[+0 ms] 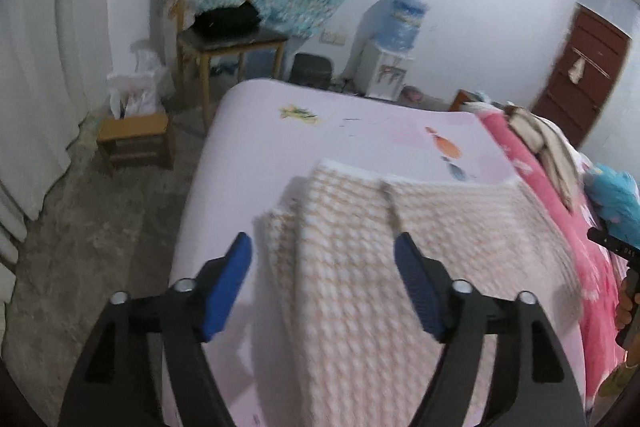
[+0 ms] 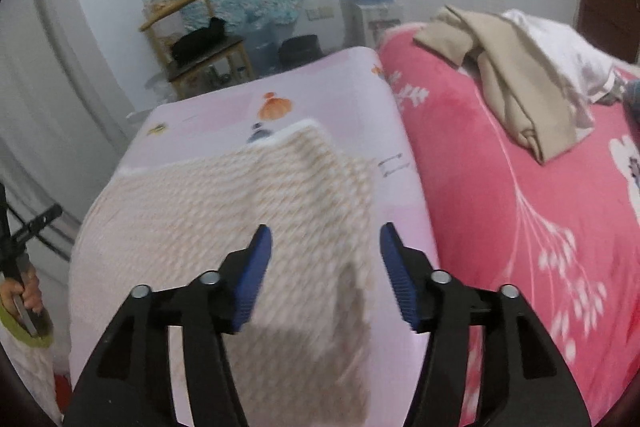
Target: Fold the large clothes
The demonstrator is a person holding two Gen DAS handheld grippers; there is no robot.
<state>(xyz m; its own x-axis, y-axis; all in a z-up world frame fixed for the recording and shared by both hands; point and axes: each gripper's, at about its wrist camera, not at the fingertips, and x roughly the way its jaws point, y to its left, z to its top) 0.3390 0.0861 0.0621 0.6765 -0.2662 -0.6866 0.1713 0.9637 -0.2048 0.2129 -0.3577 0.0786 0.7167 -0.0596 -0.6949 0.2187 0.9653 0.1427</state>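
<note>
A beige-and-white checked garment (image 1: pixel 400 247) lies folded on the pale pink bed sheet (image 1: pixel 260 131); it also shows in the right wrist view (image 2: pixel 224 211). My left gripper (image 1: pixel 323 247) is open and empty, hovering above the garment's left edge. My right gripper (image 2: pixel 326 241) is open and empty, hovering above the garment's right edge. The right view is blurred over the garment's near part.
A pink floral blanket (image 2: pixel 520 211) covers the bed's right side, with a tan garment (image 2: pixel 512 83) on it. A wooden chair (image 1: pixel 224 27) with a black bag, a small stool (image 1: pixel 136 143) and a water dispenser (image 1: pixel 388 67) stand beyond the bed. A dark red door (image 1: pixel 580 67) is at the right.
</note>
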